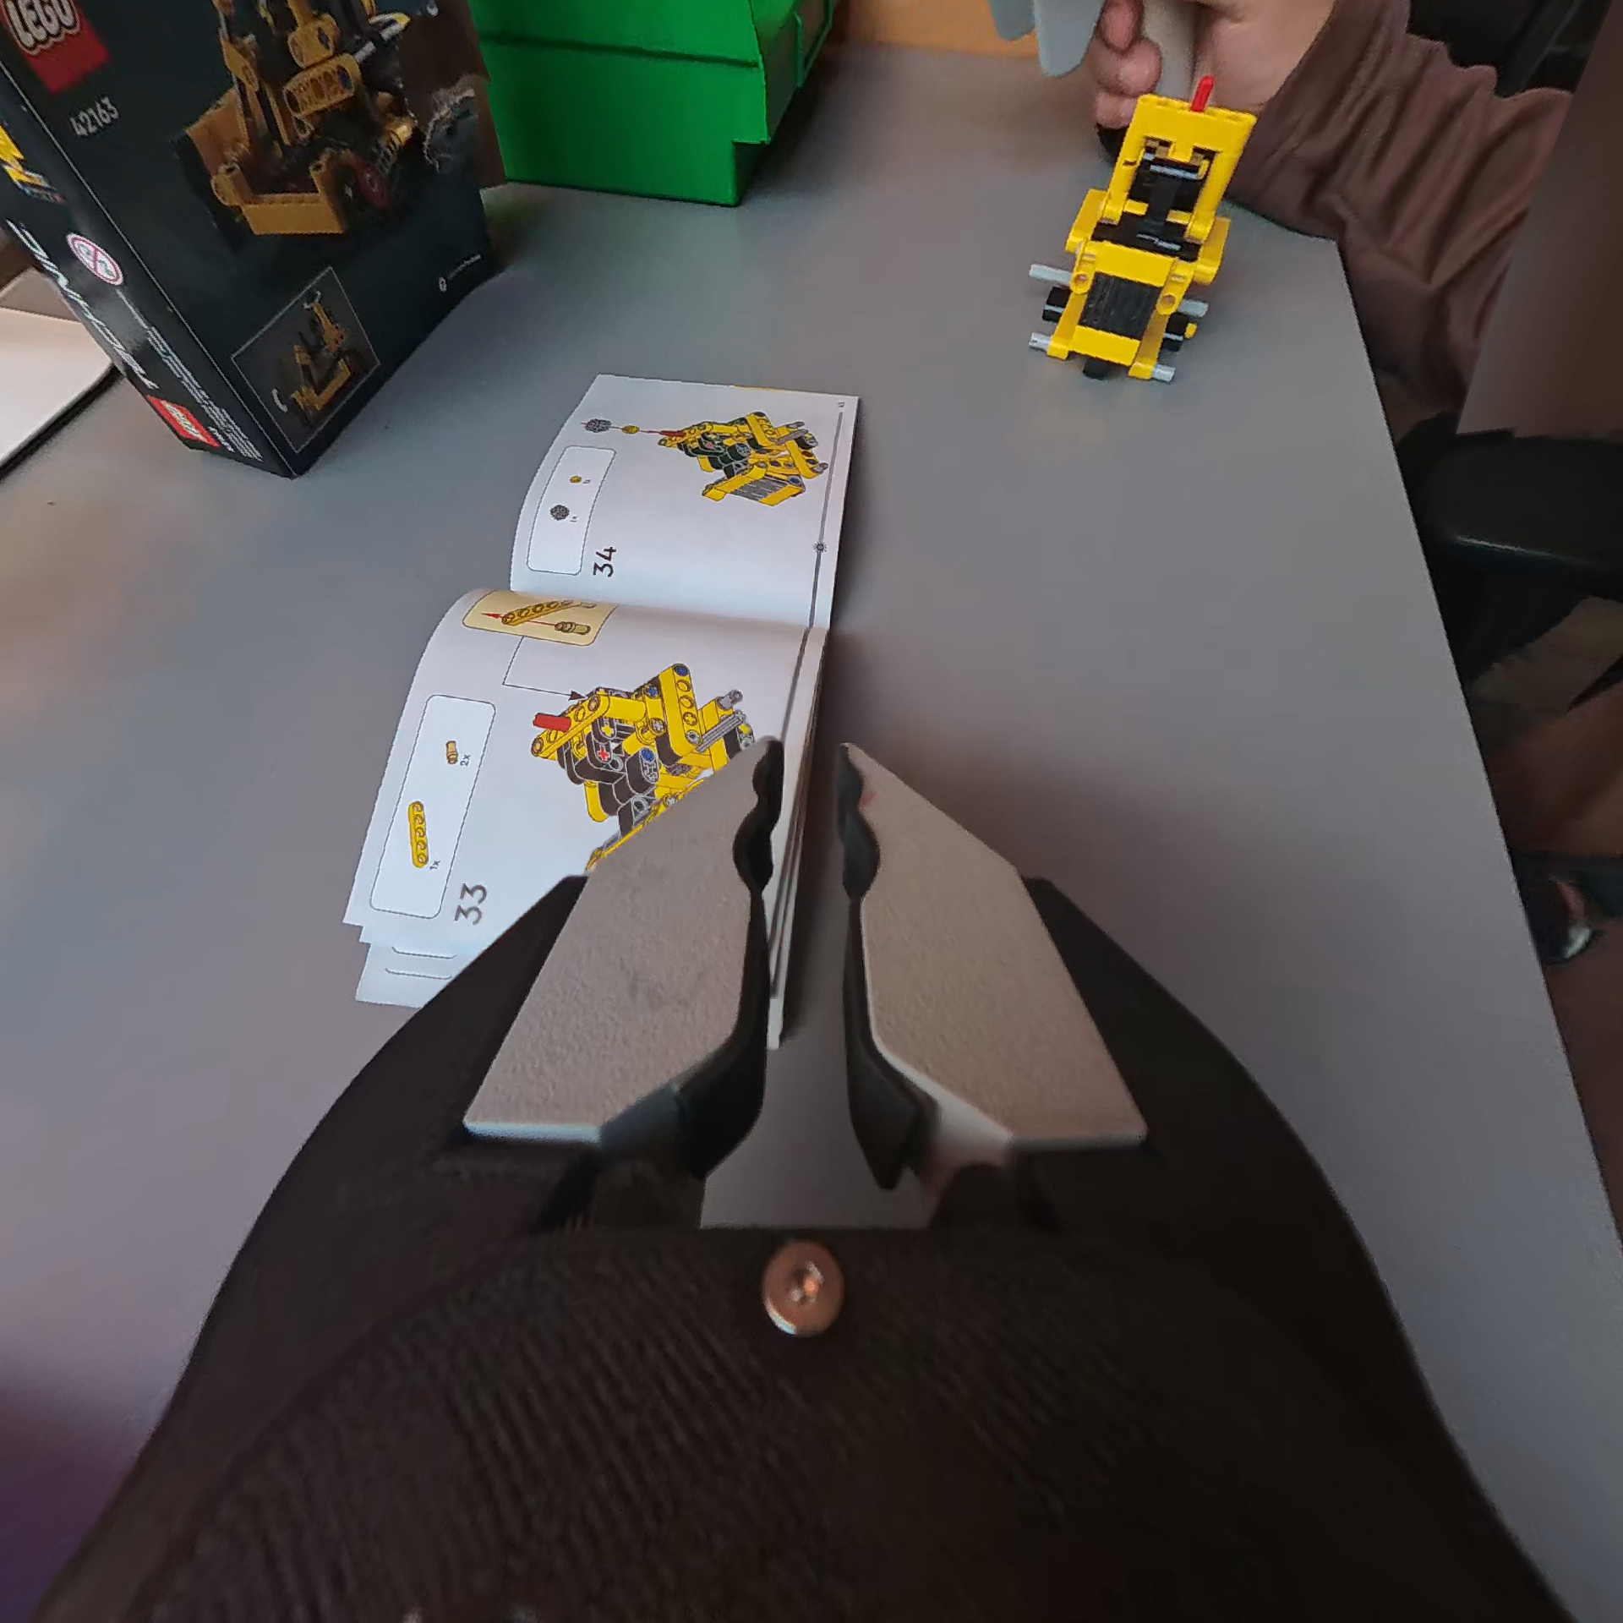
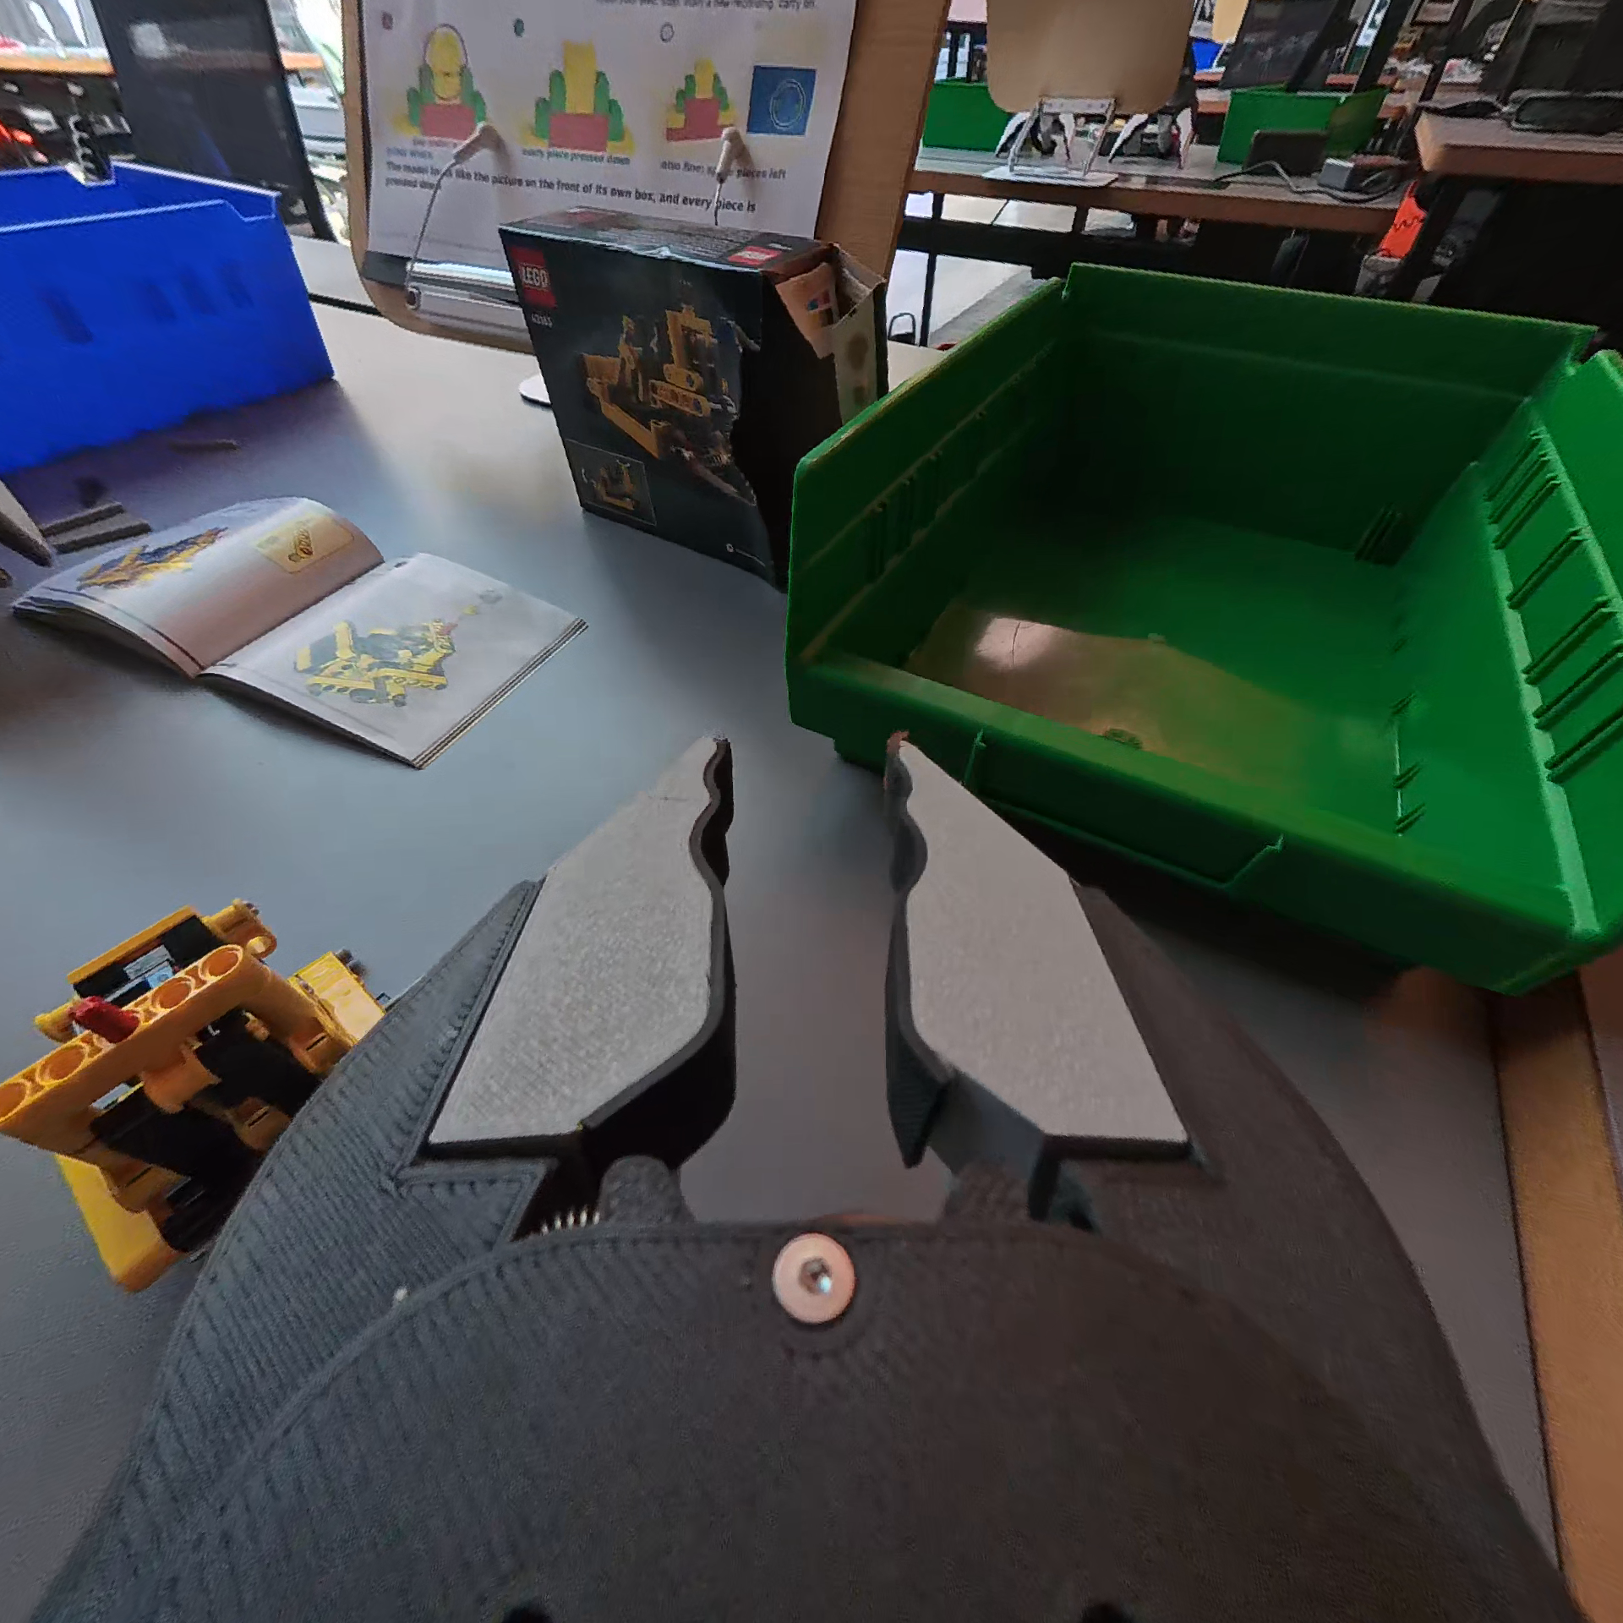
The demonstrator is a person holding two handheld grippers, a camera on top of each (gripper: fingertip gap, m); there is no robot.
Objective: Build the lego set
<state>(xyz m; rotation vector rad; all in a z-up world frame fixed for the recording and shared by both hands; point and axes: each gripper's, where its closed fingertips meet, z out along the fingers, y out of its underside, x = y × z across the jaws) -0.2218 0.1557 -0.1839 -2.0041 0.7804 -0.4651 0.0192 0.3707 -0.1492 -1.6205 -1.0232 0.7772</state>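
- Left gripper (image 1: pixel 808 755): black ribbed printed body, flat grey finger plates with wavy black inner edges. Jaws parted by a narrow gap, nothing held. Tips hover over the right edge of the open instruction booklet (image 1: pixel 667 632).
- Booklet: thin glossy paper, near pages curling up, lies flat on the matte grey table (image 1: pixel 1098 703).
- Lego model (image 1: pixel 1133 255): yellow and black, blocky, red pin on top, grey axles sticking out the sides; stands at 1 o'clock in left wrist view. A hand (image 1: pixel 1177 53) in a brown sleeve sits just behind it.
- Right gripper (image 2: pixel 808 755): same build, released, wider gap, empty, low over table.
- Right wrist view: model at 8 o'clock, beside the gripper body; green plastic bin (image 2: pixel 1229 817) with ribbed walls at 2 o'clock; dark cardboard set box (image 2: pixel 667 395) upright at 12.
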